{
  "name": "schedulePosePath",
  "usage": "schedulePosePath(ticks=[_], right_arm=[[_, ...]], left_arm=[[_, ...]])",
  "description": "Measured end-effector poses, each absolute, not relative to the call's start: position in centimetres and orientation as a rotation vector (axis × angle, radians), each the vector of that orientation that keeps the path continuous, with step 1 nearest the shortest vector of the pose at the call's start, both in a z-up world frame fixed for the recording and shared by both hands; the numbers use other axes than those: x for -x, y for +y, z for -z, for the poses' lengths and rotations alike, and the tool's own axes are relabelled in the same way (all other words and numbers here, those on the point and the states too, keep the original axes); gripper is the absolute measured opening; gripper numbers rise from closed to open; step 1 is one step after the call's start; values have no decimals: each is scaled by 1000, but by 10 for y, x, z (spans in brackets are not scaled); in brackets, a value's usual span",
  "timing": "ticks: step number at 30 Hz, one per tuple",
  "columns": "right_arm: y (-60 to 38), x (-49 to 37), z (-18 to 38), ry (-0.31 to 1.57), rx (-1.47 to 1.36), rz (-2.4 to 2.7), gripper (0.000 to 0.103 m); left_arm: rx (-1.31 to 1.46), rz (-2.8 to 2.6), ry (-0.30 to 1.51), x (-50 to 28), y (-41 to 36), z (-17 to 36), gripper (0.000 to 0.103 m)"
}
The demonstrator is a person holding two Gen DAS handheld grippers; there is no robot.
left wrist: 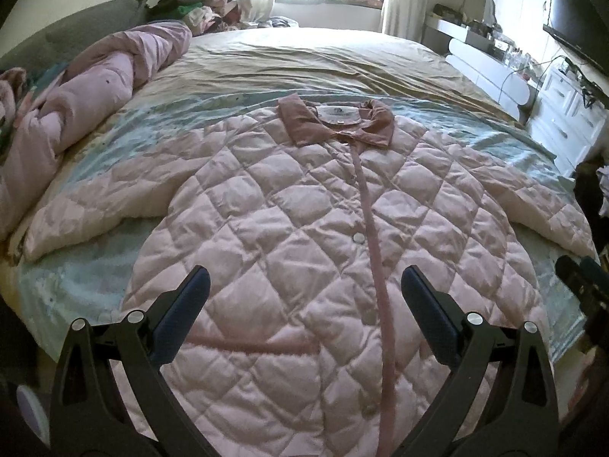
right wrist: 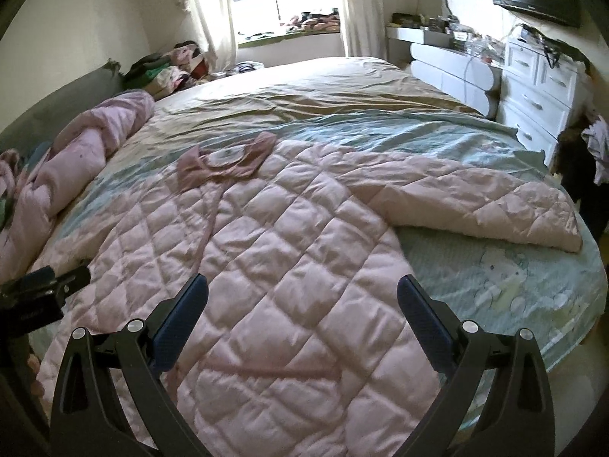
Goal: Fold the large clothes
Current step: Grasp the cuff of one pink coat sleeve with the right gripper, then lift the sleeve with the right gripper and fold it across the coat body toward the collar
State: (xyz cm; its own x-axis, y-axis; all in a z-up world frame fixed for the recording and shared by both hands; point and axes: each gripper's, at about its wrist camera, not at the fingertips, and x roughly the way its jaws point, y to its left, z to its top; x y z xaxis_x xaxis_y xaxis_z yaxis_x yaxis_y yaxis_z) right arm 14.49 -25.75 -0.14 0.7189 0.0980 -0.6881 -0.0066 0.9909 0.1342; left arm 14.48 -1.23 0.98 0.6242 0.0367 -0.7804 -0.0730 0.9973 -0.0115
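A pink quilted jacket (left wrist: 304,205) lies flat, front up, on the bed with its darker pink collar (left wrist: 335,122) at the far end and both sleeves spread out to the sides. It also shows in the right wrist view (right wrist: 274,251). My left gripper (left wrist: 304,289) is open and empty above the jacket's lower front. My right gripper (right wrist: 302,293) is open and empty above the jacket's lower right side, with the right sleeve (right wrist: 487,205) ahead to its right. Each gripper's body shows at the edge of the other's view.
The bed (left wrist: 304,61) has a tan sheet and a pale blue cover. A bunched pink duvet (left wrist: 87,95) lies along the left. Clothes are piled at the far left corner (right wrist: 171,64). White drawers (right wrist: 533,91) stand to the right.
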Motion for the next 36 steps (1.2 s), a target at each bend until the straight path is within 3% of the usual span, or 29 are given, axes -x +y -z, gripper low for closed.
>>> schedulePosePath(ticks=[19, 36], right_arm=[[-371, -228, 42, 823, -216, 265, 99], [-503, -263, 102, 875, -522, 559, 99]], left_arm=[[28, -12, 925, -248, -31, 7, 94], [20, -28, 1063, -311, -33, 82, 94]])
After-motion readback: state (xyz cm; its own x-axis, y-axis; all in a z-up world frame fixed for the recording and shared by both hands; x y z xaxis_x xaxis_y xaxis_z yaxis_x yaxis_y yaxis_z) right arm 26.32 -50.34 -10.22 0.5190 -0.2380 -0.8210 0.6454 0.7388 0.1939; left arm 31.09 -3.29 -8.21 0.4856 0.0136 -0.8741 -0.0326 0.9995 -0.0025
